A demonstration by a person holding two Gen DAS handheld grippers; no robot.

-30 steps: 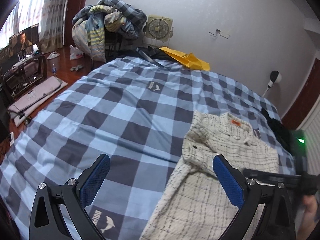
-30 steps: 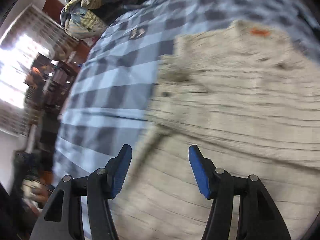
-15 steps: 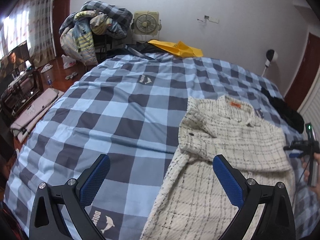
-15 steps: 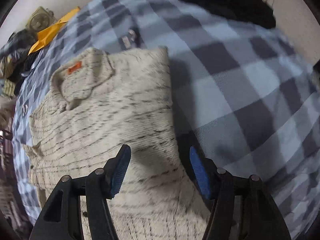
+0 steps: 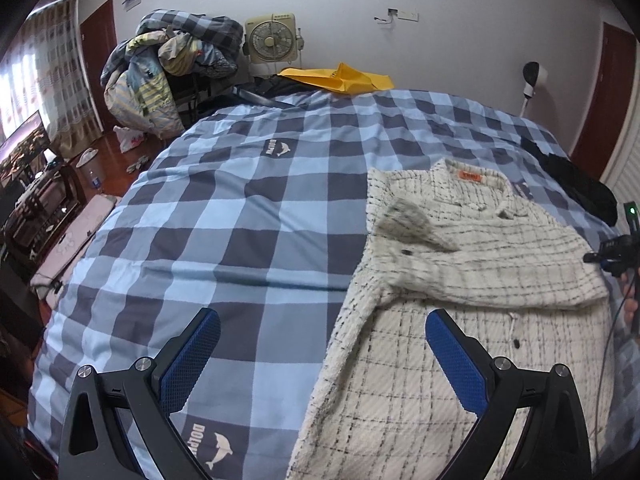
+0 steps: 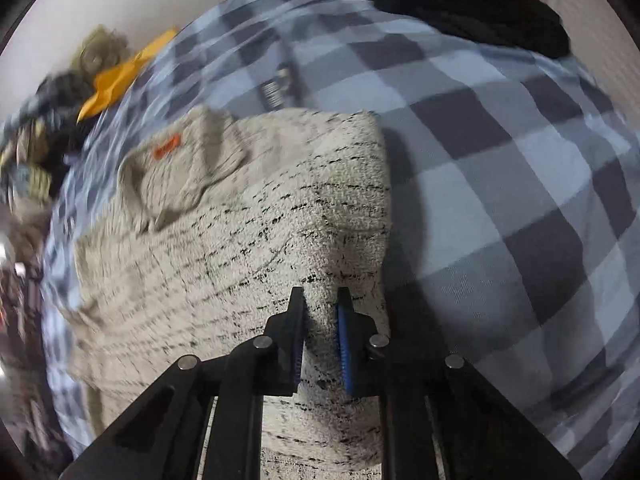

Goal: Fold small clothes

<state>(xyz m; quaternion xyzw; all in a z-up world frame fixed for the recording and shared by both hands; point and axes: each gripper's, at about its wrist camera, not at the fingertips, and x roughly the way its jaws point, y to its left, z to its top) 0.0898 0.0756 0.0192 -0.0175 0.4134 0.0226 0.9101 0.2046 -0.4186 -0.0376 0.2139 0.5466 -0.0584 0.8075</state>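
Note:
A cream jacket (image 5: 472, 292) with thin black checks and an orange collar label lies on the blue checked bed cover (image 5: 256, 200), one sleeve folded across its chest. My left gripper (image 5: 320, 344) is open and empty above the jacket's near left edge. My right gripper (image 6: 320, 320) is shut on the jacket (image 6: 248, 240) near its right edge, pinching up a ridge of fabric. It also shows at the right edge of the left wrist view (image 5: 616, 250).
A black garment (image 5: 580, 188) lies at the bed's far right corner. A yellow bag (image 5: 344, 78), a box fan (image 5: 272, 38) and a heap of bedding (image 5: 172, 68) stand beyond the bed's far end. Furniture and floor lie to the left.
My right gripper moved from over the jacket's middle to its right edge and shut on the fabric. My left gripper rose a little and stayed open.

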